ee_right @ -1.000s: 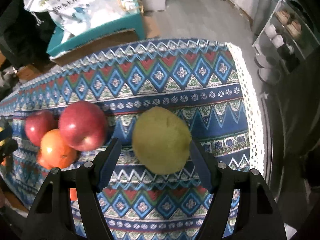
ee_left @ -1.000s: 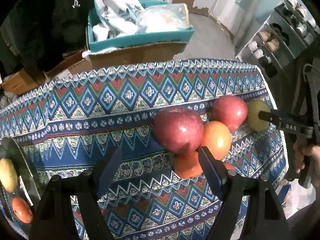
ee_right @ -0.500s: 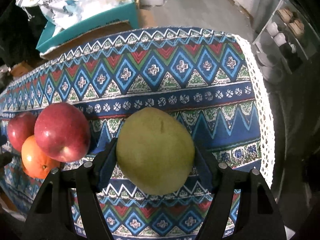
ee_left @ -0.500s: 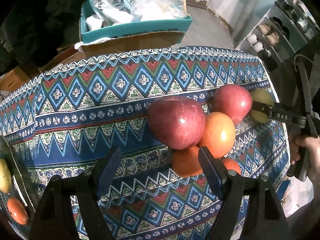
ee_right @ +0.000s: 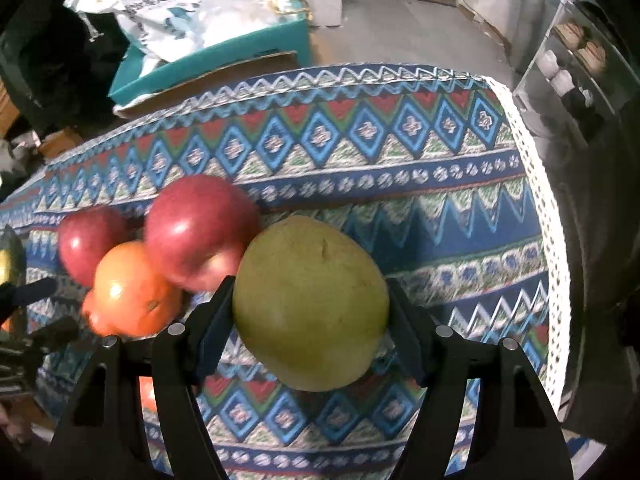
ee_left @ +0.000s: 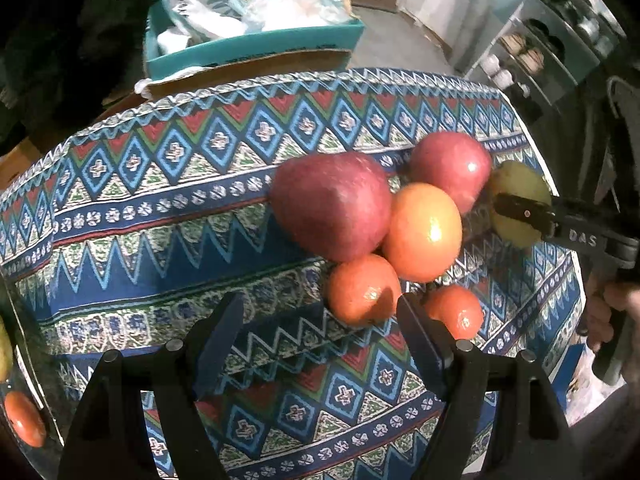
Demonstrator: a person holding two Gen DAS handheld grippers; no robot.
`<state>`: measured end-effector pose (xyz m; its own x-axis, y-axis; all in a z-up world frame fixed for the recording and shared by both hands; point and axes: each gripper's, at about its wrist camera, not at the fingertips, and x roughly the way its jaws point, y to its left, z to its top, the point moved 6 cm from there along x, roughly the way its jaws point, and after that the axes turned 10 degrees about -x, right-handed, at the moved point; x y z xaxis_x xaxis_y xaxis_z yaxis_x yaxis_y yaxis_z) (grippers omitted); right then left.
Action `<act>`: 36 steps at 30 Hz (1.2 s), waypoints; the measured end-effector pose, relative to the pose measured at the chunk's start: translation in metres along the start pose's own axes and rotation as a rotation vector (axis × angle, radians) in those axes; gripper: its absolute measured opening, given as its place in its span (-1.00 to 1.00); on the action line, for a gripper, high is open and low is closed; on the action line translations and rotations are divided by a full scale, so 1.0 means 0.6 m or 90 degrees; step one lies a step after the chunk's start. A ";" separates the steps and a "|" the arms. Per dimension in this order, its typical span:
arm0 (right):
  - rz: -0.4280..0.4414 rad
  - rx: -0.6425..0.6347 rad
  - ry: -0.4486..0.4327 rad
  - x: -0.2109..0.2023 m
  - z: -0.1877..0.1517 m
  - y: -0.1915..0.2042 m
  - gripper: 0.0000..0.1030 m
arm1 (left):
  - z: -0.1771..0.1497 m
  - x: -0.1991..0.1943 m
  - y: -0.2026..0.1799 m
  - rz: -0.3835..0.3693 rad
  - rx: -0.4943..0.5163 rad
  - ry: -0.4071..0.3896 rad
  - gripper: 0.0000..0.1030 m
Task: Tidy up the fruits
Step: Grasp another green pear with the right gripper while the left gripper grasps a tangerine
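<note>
My right gripper (ee_right: 310, 312) is shut on a yellow-green pear (ee_right: 312, 300), its pads against both sides; the pear also shows in the left wrist view (ee_left: 516, 200). Beside it on the patterned cloth lie two red apples (ee_right: 200, 228) (ee_right: 88, 240) and an orange (ee_right: 136, 288). In the left wrist view the big red apple (ee_left: 332, 204), the second apple (ee_left: 448, 168) and three oranges (ee_left: 424, 232) (ee_left: 364, 288) (ee_left: 456, 312) cluster just ahead of my open, empty left gripper (ee_left: 320, 332).
A glass plate (ee_left: 24, 392) at the left edge holds an orange (ee_left: 24, 424) and a yellowish fruit. A teal box (ee_left: 256, 40) with bags stands behind the table. Shelves (ee_right: 580, 64) stand at the right, past the cloth's edge (ee_right: 548, 216).
My right gripper moved forward around the pear and closed on it. My left gripper moved nearer the fruit pile; the plate slid toward the left edge of its view.
</note>
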<state>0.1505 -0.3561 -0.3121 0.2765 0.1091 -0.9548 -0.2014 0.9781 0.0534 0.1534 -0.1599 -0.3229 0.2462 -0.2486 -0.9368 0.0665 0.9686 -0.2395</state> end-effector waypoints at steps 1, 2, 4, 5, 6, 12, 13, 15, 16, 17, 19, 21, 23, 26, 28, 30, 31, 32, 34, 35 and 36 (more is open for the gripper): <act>0.004 -0.004 0.001 -0.003 -0.007 0.007 0.39 | -0.002 0.002 -0.003 0.001 0.004 -0.001 0.56; 0.006 -0.006 0.002 -0.005 -0.010 0.010 0.39 | -0.004 0.003 -0.007 0.000 0.006 -0.001 0.56; 0.008 -0.001 0.005 -0.010 -0.019 0.014 0.39 | -0.007 0.008 -0.012 0.004 0.013 0.002 0.56; 0.010 0.001 0.005 -0.012 -0.021 0.014 0.39 | -0.008 0.012 -0.015 0.008 0.016 0.006 0.56; 0.012 0.008 0.004 -0.014 -0.025 0.016 0.39 | -0.008 0.017 -0.017 0.010 0.018 0.008 0.56; 0.033 0.018 -0.006 -0.030 -0.037 0.035 0.39 | -0.008 0.041 -0.022 0.013 0.016 0.019 0.56; 0.033 0.012 -0.008 -0.032 -0.036 0.039 0.39 | -0.009 0.044 -0.024 0.015 0.015 0.020 0.56; 0.032 0.003 -0.014 -0.038 -0.032 0.047 0.39 | -0.009 0.054 -0.022 0.016 0.007 0.026 0.56; 0.034 0.003 -0.016 -0.041 -0.031 0.049 0.39 | -0.008 0.057 -0.023 0.014 0.004 0.028 0.56; 0.036 0.004 -0.018 -0.042 -0.030 0.051 0.39 | -0.008 0.061 -0.023 0.013 0.002 0.031 0.56; 0.044 0.005 -0.022 -0.046 -0.028 0.055 0.39 | -0.007 0.066 -0.025 0.016 -0.001 0.032 0.52; 0.048 0.003 -0.024 -0.047 -0.025 0.060 0.39 | -0.005 0.069 -0.029 0.013 0.003 0.030 0.46; 0.050 -0.003 -0.026 -0.049 -0.021 0.065 0.39 | -0.006 0.070 -0.033 0.011 0.014 0.028 0.28; 0.053 -0.007 -0.029 -0.050 -0.016 0.071 0.39 | -0.008 0.068 -0.046 -0.015 0.031 0.031 -0.09; 0.054 -0.010 -0.032 -0.051 -0.013 0.075 0.39 | -0.009 0.065 -0.049 0.002 0.043 0.023 -0.10; 0.053 -0.014 -0.035 -0.054 -0.011 0.079 0.39 | -0.013 0.061 -0.050 0.005 0.055 0.012 -0.10; 0.052 -0.017 -0.037 -0.057 -0.010 0.081 0.39 | -0.015 0.061 -0.052 0.007 0.059 0.009 -0.11; 0.052 -0.020 -0.039 -0.058 -0.009 0.083 0.39 | -0.015 0.058 -0.051 0.009 0.062 0.007 -0.11; 0.051 -0.025 -0.044 -0.064 -0.008 0.087 0.39 | -0.018 0.048 -0.050 0.007 0.067 0.002 -0.11; 0.050 -0.027 -0.046 -0.067 -0.008 0.088 0.39 | -0.020 0.041 -0.049 0.007 0.070 -0.004 -0.11; 0.050 -0.029 -0.050 -0.072 -0.006 0.091 0.39 | -0.019 0.035 -0.046 0.007 0.072 -0.007 -0.11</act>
<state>0.1244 -0.3077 -0.2691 0.3309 0.2000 -0.9222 -0.2677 0.9570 0.1115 0.1458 -0.1916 -0.3387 0.2579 -0.2387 -0.9362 0.1717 0.9649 -0.1987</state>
